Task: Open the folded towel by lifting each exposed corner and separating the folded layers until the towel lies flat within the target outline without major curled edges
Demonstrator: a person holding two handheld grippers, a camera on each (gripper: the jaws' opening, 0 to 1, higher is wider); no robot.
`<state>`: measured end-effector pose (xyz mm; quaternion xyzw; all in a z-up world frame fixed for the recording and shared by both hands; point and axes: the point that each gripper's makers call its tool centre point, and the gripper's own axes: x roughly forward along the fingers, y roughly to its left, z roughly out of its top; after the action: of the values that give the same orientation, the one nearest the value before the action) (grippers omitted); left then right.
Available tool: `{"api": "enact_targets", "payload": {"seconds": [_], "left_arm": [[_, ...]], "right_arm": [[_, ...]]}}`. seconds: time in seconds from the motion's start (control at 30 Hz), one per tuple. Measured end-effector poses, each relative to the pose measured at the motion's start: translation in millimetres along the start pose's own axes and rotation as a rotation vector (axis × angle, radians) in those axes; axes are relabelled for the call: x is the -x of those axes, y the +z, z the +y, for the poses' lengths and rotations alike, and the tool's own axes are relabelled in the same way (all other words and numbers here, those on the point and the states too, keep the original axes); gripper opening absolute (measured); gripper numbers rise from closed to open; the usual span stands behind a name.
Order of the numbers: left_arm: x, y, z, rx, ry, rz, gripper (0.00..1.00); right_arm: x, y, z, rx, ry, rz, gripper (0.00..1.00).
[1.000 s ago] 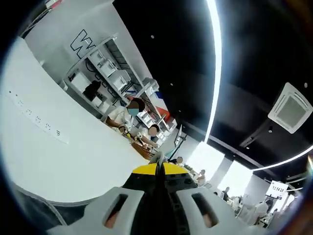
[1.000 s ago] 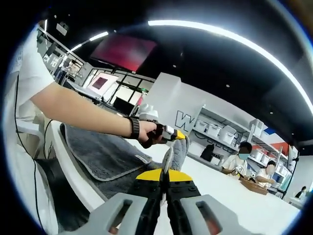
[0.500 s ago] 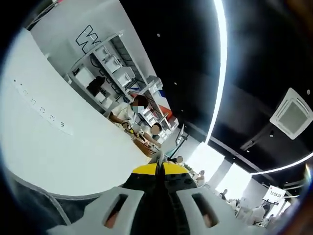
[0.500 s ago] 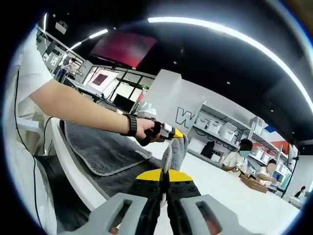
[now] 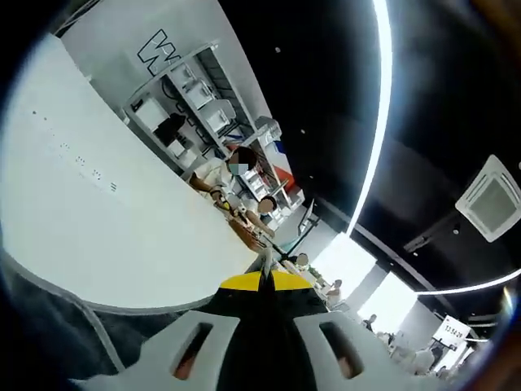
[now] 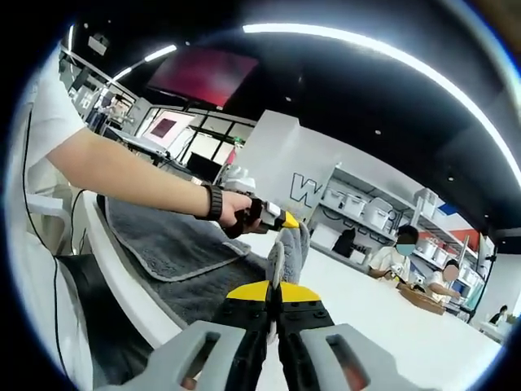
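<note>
Your right tongs [image 6: 274, 295] and left tongs [image 6: 286, 221] both pinch raised folds of the gray towel [image 6: 175, 252], which lies along the white surface [image 6: 366, 309] edge; beyond, shelves [image 6: 366, 216].

In the right gripper view the grey towel [image 6: 175, 252] runs down behind the right gripper [image 6: 274, 287], so its near edge is hidden. The left gripper [image 6: 281, 221] is half covered by the person's hand [image 6: 234, 213], and its jaws sink into a raised fold. In the left gripper view, the lettering on the wall [image 5: 163, 50] is cut.
</note>
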<state>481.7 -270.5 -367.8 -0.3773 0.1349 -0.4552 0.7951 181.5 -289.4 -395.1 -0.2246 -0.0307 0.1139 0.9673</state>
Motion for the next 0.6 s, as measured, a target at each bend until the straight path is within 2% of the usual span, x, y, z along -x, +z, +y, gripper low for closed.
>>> {"api": "enact_targets", "payload": {"seconds": [0.6], "left_arm": [[-3,-13.6,5.1,0.019,0.012,0.027,0.01]], "right_arm": [[5,-12.7,-7,-0.014,-0.020,0.023,0.00]]}}
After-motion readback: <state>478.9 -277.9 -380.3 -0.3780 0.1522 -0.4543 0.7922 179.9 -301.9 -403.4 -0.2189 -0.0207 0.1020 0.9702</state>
